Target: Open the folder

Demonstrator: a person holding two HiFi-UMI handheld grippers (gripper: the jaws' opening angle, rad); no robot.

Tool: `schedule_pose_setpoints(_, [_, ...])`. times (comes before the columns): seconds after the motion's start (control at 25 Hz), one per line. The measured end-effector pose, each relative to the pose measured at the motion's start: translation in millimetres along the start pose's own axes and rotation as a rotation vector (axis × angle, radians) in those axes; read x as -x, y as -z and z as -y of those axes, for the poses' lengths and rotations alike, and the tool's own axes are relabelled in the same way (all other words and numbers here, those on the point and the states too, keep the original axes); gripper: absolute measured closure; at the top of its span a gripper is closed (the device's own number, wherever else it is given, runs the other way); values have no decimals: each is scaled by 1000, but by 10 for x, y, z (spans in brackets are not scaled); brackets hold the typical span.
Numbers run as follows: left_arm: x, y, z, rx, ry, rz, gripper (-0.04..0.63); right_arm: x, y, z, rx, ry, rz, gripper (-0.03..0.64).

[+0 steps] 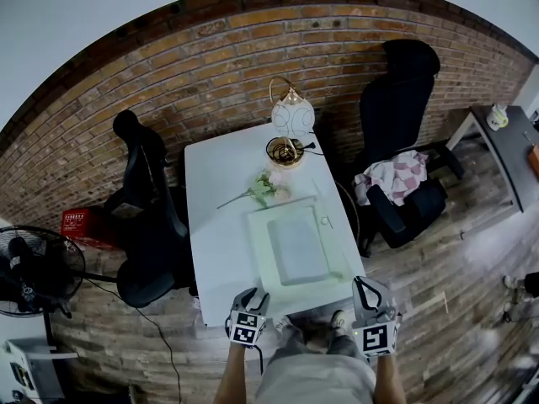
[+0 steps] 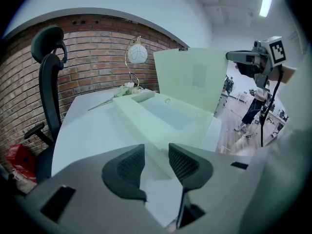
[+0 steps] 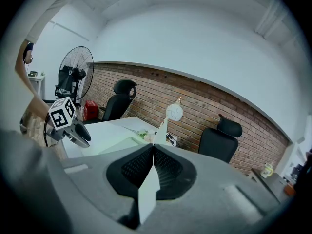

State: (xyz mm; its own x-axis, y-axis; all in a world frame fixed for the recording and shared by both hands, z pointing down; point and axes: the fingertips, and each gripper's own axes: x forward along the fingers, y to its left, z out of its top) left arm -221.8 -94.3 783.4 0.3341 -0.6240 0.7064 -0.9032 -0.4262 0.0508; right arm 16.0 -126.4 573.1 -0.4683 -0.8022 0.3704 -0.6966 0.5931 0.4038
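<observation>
Folder (image 1: 296,247) on bench (image 1: 210,175), long axis running away from person. Right tongs (image 3: 152,152) clenched on near edge of cover (image 2: 192,77). Cover upright along folder's right side, base lying left of it. Left tongs (image 2: 157,156) released, empty, at near-left corner. Likely next: swing cover on rightward; right hand nearer.

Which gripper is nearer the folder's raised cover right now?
Right. The right gripper is shut on the cover at its edge; the left gripper is open by the folder's near left corner, apart from the cover.
</observation>
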Motion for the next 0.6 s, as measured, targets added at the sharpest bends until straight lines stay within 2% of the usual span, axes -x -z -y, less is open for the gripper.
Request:
schedule_pose_setpoints(0.52, [20, -87, 12, 1, -5, 10, 439, -13, 9, -4, 0, -10, 2, 607])
schedule_pose_setpoints(0.6, [20, -33, 12, 3, 0, -10, 439, -10, 6, -5, 0, -8, -4, 607])
